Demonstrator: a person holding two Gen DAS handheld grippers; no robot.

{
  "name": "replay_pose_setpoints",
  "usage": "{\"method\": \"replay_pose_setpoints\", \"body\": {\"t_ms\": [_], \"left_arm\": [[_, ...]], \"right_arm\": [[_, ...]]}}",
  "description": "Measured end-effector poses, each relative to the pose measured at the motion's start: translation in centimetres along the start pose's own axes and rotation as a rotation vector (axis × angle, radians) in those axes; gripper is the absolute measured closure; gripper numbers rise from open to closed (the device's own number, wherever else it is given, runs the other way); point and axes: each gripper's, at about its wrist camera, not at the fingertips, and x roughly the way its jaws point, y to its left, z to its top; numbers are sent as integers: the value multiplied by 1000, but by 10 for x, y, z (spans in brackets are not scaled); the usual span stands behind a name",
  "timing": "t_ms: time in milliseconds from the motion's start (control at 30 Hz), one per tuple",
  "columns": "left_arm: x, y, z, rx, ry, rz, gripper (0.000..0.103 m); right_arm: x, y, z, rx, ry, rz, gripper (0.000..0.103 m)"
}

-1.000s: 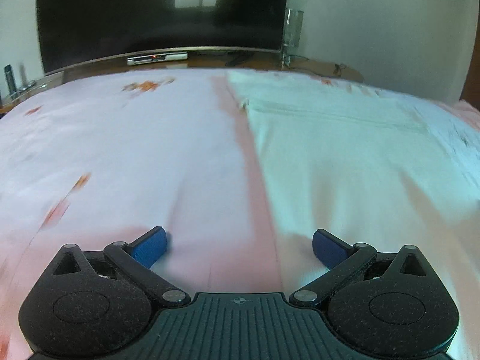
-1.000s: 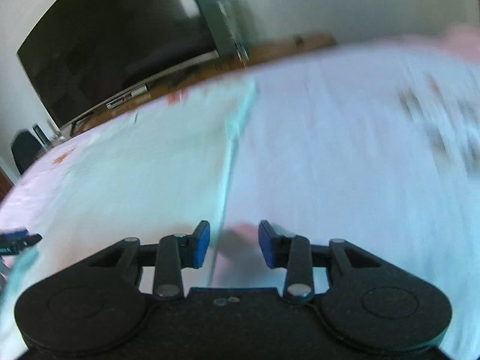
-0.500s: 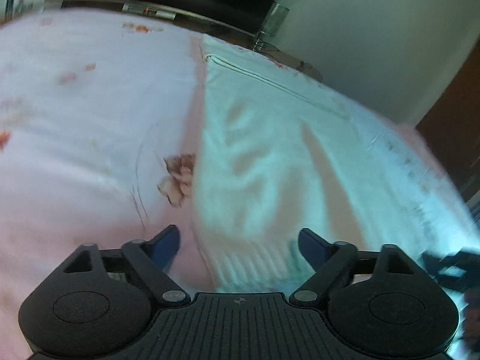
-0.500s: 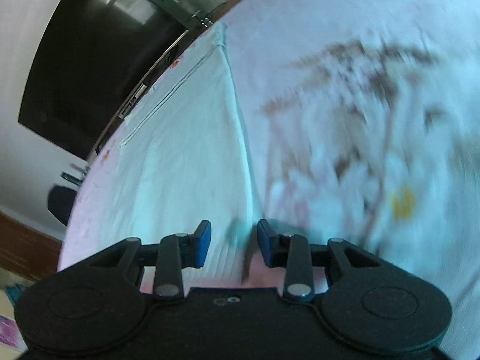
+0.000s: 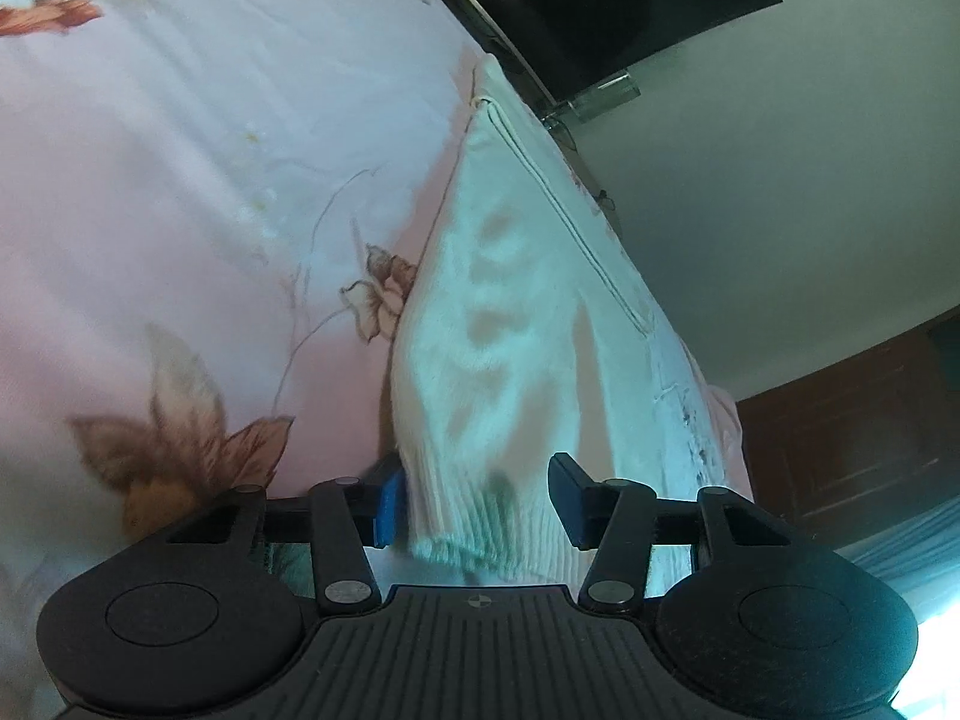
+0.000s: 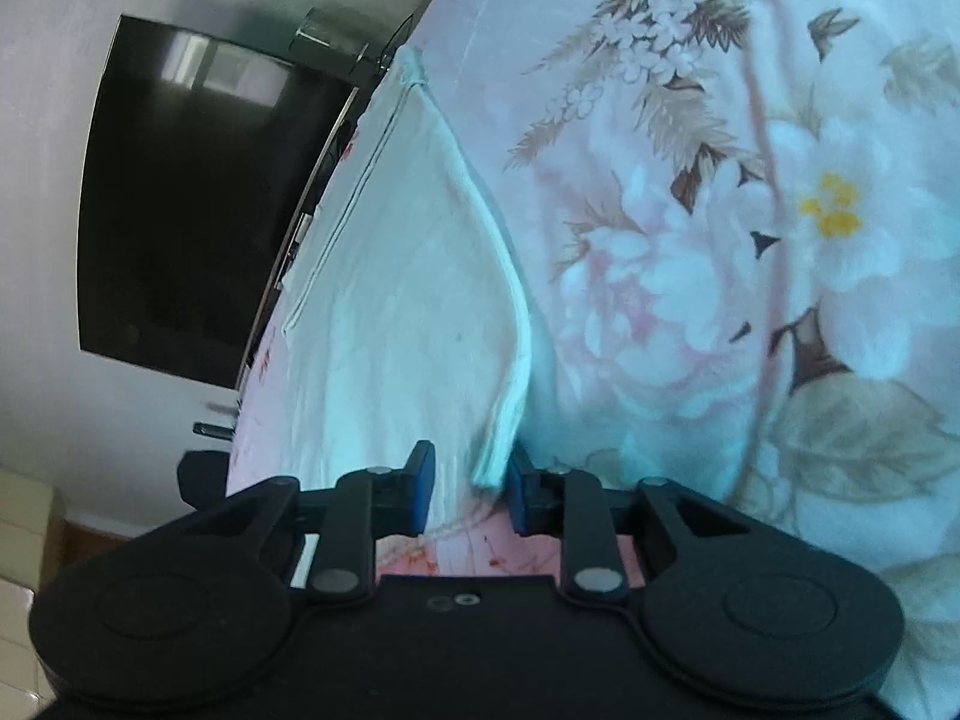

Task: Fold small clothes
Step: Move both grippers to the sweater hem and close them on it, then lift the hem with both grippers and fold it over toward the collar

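A pale mint-white small garment (image 5: 510, 324) lies flat on a floral bedsheet (image 5: 180, 180). In the left wrist view its ribbed corner lies between the blue pads of my left gripper (image 5: 474, 501), whose jaws stand wide apart around it. In the right wrist view the garment (image 6: 408, 276) shows its rolled right edge, whose near corner sits between the pads of my right gripper (image 6: 468, 489). Those jaws are partly closed with a gap, the right pad close to the corner.
A dark TV screen (image 6: 198, 210) hangs on the wall beyond the bed, above a shelf (image 5: 480, 18). A dark wooden piece of furniture (image 5: 852, 438) stands at the right. The sheet (image 6: 750, 240) with large flower prints spreads to both sides of the garment.
Both grippers have tilted and dropped to the garment's near corners. The left jaws have narrowed around the ribbed corner. The right gripper now has the rolled edge between its pads.
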Motion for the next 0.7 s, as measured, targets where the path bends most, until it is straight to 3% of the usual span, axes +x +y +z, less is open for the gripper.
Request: {"method": "replay_pose_setpoints", "body": {"t_ms": [100, 133, 167, 200, 300, 400, 433, 533, 700], "left_arm": [[8, -6, 3, 7, -9, 10, 51], [8, -6, 7, 11, -10, 14, 61], [6, -7, 8, 20, -7, 32, 101], [5, -7, 11, 24, 0, 46, 99], [-20, -7, 9, 26, -70, -42, 99], [-21, 2, 6, 54, -50, 13, 99], [-15, 9, 4, 44, -28, 46, 99], [-13, 13, 4, 13, -33, 45, 99], [-33, -12, 22, 62, -113, -25, 99]], "right_arm": [[10, 2, 6, 8, -2, 6, 81], [13, 5, 9, 2, -2, -5, 86], [15, 7, 12, -14, -1, -24, 95], [16, 11, 13, -43, -4, -48, 97], [1, 26, 13, -118, -42, -28, 97], [-15, 44, 11, -240, -68, -5, 98], [-17, 42, 10, -265, -58, -24, 98], [2, 23, 12, -243, 14, -133, 98], [-8, 51, 14, -301, -59, -74, 98]]}}
